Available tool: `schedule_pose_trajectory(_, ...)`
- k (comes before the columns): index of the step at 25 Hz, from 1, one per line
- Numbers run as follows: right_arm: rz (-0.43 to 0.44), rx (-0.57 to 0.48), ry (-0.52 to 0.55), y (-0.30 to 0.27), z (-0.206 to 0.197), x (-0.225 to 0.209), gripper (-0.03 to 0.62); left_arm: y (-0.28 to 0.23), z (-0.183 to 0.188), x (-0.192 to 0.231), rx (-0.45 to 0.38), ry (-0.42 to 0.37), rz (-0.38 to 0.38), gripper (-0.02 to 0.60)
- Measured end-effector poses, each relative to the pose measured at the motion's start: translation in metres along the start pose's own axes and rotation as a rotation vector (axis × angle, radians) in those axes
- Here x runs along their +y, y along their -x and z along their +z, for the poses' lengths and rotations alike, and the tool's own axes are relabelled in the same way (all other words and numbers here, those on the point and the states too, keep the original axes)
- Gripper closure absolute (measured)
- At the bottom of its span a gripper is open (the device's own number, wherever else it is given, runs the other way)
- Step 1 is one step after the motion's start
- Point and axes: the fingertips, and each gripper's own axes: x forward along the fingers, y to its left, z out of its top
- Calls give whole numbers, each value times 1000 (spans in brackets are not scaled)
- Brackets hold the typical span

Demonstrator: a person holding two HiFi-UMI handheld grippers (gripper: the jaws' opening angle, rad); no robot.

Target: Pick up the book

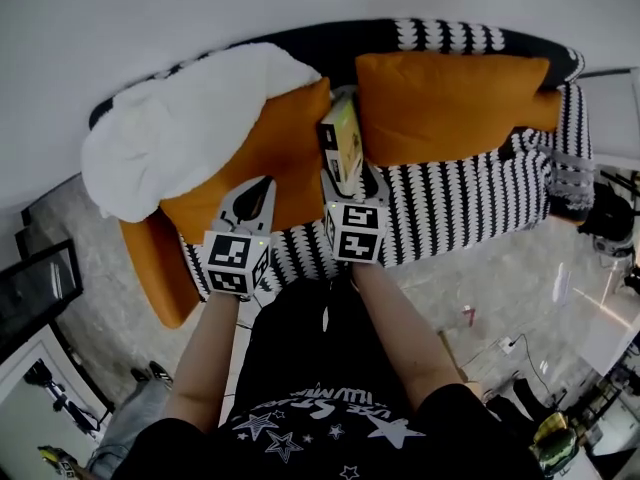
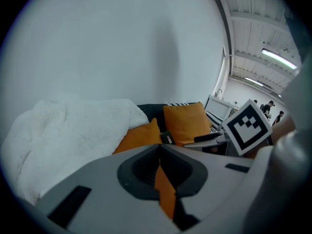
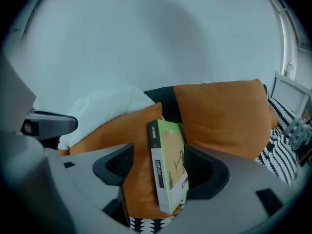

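Observation:
A green book (image 1: 342,138) stands on edge on the black-and-white patterned sofa (image 1: 450,208), in the gap between two orange cushions. In the right gripper view the book (image 3: 168,167) is upright between the jaws of my right gripper (image 3: 163,172). It stands close against the right jaw, with a clear gap to the left jaw. That gripper (image 1: 350,180) is open around the book. My left gripper (image 1: 262,183) hangs over the left orange cushion (image 1: 270,158), jaws together and nothing in them. In its own view the left gripper (image 2: 160,167) shows only a sliver of orange between the jaws.
A white fluffy blanket (image 1: 180,118) covers the sofa's left end. The right orange cushion (image 1: 450,103) leans on the backrest. A pale wall rises behind the sofa. Cables and small items (image 1: 505,346) lie on the floor at the right, and a dark frame (image 1: 35,288) stands at the left.

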Motion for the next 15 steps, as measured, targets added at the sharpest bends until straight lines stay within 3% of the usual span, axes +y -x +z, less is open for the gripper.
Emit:
schedule_pose_trajectory(7,-67,29,-1,-26,-13,-12,293,-8,-14,11,29,18,17,571)
schedule_pose_trajectory(15,-81,71,32,-49,-22,-12,293,-16,-28,17,67,34,15,571)
